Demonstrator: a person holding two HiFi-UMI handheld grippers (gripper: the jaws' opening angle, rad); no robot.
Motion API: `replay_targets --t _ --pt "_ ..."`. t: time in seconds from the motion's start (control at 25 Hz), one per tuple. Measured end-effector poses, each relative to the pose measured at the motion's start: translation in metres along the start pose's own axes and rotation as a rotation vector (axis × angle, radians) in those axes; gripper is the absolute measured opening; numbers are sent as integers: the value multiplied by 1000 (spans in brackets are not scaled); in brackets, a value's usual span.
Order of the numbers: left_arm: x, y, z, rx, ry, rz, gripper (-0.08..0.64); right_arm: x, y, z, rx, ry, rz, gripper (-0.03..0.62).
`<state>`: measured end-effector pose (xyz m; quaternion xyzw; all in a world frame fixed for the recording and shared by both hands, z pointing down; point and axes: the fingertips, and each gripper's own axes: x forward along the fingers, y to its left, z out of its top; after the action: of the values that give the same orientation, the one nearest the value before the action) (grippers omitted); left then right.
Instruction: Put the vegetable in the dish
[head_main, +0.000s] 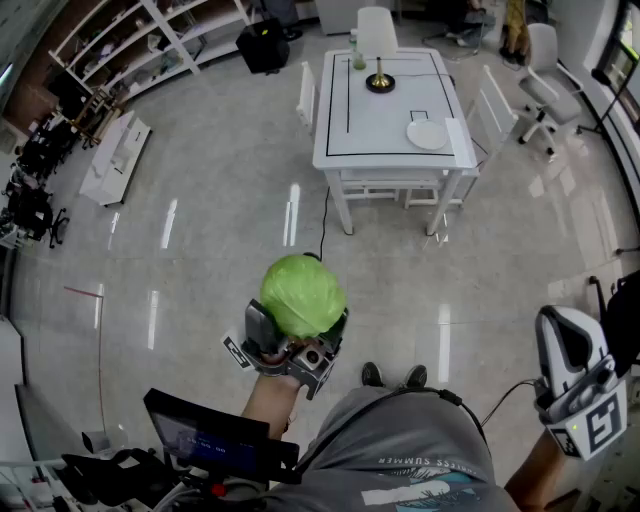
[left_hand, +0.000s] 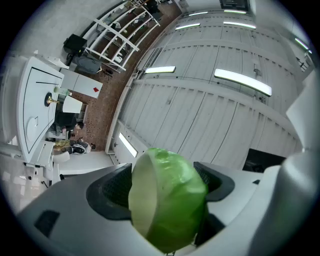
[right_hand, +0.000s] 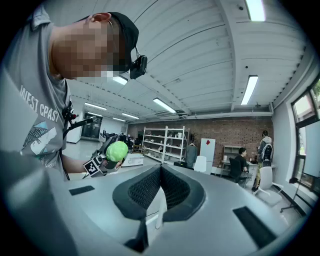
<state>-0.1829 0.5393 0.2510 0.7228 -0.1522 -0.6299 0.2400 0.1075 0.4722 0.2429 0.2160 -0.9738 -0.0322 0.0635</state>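
1. The left gripper is clamped on a round green vegetable. One jaw is on each side, and the gripper points up.
2. The vegetable is up in the air over the shiny floor, just in front of the person's shoes.
3. The right gripper has its jaws pressed together, with nothing between them.
4. The white dish lies on the white table, near the right front corner. It is well apart from the vegetable.
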Motion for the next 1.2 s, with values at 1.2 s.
replay_targets --t 1.2 --pt "63 101 -94 -184 85 -58 392 -59 -87 -24 27 18 -133 11"
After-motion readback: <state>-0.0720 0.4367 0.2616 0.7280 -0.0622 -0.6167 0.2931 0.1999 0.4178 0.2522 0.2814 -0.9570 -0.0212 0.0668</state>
